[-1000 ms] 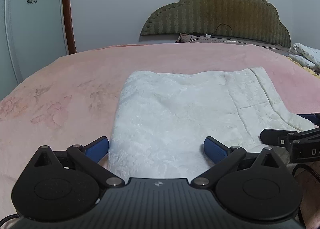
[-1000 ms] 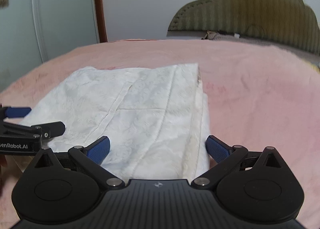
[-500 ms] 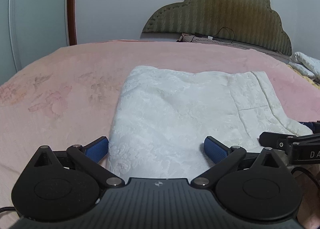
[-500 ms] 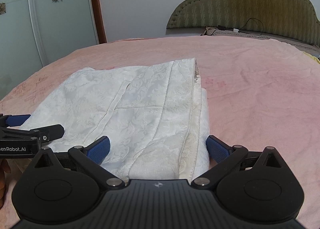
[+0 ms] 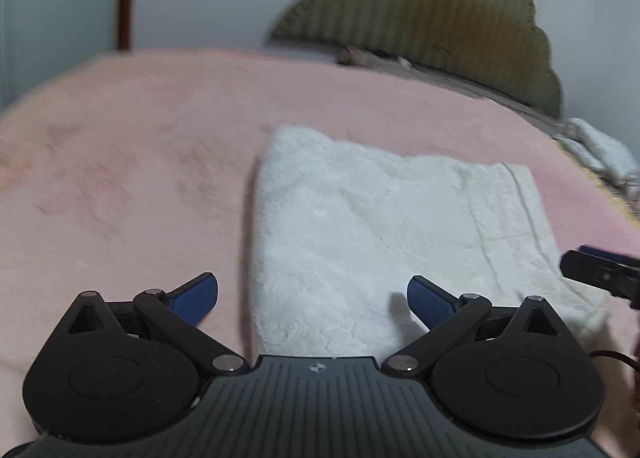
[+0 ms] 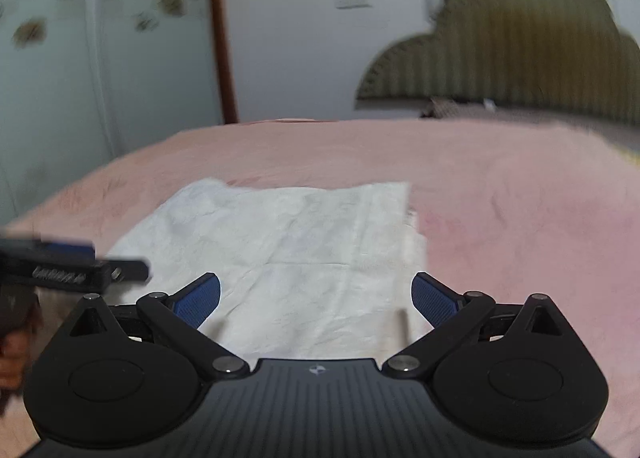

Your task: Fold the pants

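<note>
Pants (image 5: 384, 234), white, textured, folded into flat rectangle, on pink bed (image 5: 160, 145)

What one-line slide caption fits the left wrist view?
Open left gripper above the near edge of white textured folded pants lying on a pink blanket.

We note the pants (image 5: 392, 225) are white cloth with a raised, textured weave. The bed (image 5: 140, 161) carries a soft, matt pink fleece cover. The headboard (image 5: 440, 13) shows ribbed olive upholstery. Our fingers (image 6: 200, 300) bear blue ridged pads.
</note>
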A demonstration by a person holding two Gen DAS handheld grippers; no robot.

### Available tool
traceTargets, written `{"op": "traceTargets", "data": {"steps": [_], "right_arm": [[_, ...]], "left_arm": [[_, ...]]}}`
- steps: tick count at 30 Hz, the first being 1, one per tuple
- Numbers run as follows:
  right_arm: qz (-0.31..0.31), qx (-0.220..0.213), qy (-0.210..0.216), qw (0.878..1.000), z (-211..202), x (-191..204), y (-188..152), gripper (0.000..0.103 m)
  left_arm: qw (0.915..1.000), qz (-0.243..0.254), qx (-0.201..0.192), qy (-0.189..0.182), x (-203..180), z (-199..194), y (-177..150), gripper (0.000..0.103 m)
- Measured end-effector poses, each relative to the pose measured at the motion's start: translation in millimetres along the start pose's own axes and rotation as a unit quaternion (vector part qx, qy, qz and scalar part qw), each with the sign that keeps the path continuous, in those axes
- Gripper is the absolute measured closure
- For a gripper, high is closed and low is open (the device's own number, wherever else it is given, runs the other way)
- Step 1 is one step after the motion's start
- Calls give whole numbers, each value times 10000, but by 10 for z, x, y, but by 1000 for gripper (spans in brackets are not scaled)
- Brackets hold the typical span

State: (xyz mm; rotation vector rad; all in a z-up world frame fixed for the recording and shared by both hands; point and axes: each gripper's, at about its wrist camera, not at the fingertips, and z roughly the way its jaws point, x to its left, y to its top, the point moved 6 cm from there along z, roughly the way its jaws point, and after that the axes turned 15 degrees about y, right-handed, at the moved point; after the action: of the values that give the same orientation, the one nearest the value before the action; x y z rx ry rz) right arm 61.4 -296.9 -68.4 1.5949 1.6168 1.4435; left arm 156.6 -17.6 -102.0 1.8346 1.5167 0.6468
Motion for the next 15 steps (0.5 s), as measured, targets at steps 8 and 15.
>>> {"op": "traceTargets", "data": {"steps": [8, 15], "right_arm": [[958, 749, 835, 9891, 178, -460, -93, 0], [838, 637, 1061, 9888, 422, -443, 15, 26]], "left_arm": [[9925, -312, 288, -1145, 181, 223, 72, 1], [9878, -400, 460, -1433, 144, 309, 106, 5]]}}
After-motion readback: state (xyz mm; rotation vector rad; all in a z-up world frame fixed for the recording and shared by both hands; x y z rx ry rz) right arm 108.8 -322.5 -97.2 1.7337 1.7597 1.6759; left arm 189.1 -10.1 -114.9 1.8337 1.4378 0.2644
